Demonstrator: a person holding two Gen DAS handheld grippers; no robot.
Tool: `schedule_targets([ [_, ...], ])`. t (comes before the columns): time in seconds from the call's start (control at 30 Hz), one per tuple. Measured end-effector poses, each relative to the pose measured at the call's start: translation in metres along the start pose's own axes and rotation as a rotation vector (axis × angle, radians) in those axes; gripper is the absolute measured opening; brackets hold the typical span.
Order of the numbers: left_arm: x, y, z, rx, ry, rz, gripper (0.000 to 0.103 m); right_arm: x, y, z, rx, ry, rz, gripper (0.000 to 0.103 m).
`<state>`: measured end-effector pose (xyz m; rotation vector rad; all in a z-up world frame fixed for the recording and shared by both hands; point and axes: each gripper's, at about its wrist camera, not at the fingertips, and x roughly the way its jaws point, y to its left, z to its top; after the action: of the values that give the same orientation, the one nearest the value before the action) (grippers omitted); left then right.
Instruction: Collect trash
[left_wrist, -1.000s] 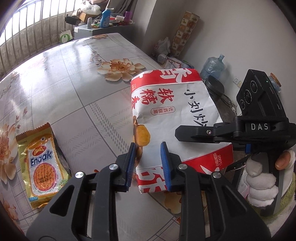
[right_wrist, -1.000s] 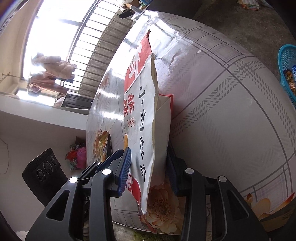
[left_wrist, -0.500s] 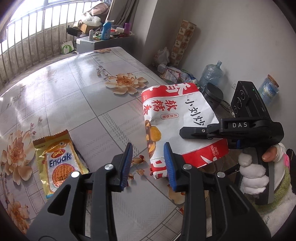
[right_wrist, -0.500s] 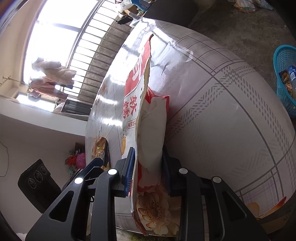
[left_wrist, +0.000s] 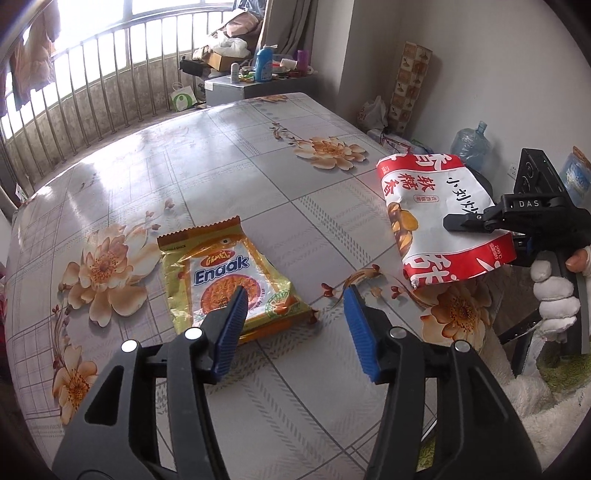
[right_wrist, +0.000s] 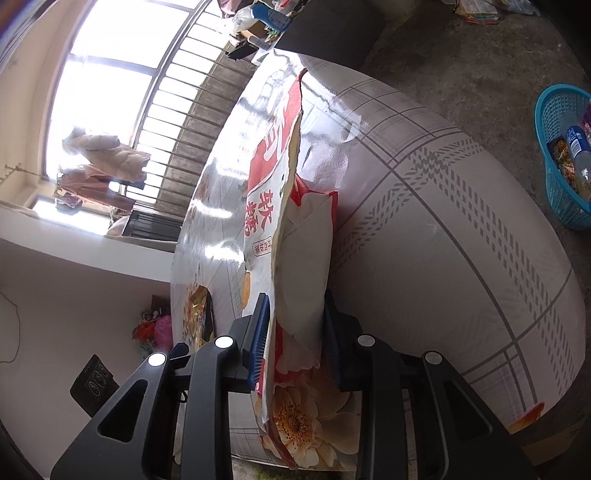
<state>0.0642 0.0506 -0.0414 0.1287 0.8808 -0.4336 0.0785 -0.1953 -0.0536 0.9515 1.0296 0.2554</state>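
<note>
A large red and white snack bag (left_wrist: 439, 214) is held off the table's right edge by my right gripper (left_wrist: 476, 225), which is shut on it. In the right wrist view the bag (right_wrist: 295, 258) stands edge-on between the jaws of the right gripper (right_wrist: 295, 343). A yellow Enaak noodle packet (left_wrist: 225, 280) lies flat on the floral table (left_wrist: 221, 155). My left gripper (left_wrist: 293, 332) is open and empty, just above the table, its left finger over the packet's near edge.
A blue basket (right_wrist: 561, 155) with trash in it stands on the floor beyond the table. A window railing (left_wrist: 92, 85), a cluttered cabinet (left_wrist: 258, 81) and a water jug (left_wrist: 471, 144) lie past the table's far and right sides.
My left gripper let go of the red and white bag, opened wide and moved left toward the Enaak packet. The right gripper closed on the bag and carries it rightward.
</note>
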Motion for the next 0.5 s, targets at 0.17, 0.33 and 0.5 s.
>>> schedule_targets([
  [0.17,0.014,0.003,-0.004,0.025,0.032,0.072,0.051,0.001,0.002,-0.001,0.000,-0.003,-0.009,0.028],
  [0.33,0.024,0.010,-0.008,0.008,0.057,0.098,0.051,0.001,0.002,0.000,-0.001,-0.003,-0.010,0.029],
  [0.5,0.024,0.015,-0.008,-0.001,0.044,0.105,0.042,0.002,0.001,0.000,-0.004,-0.004,-0.013,0.029],
])
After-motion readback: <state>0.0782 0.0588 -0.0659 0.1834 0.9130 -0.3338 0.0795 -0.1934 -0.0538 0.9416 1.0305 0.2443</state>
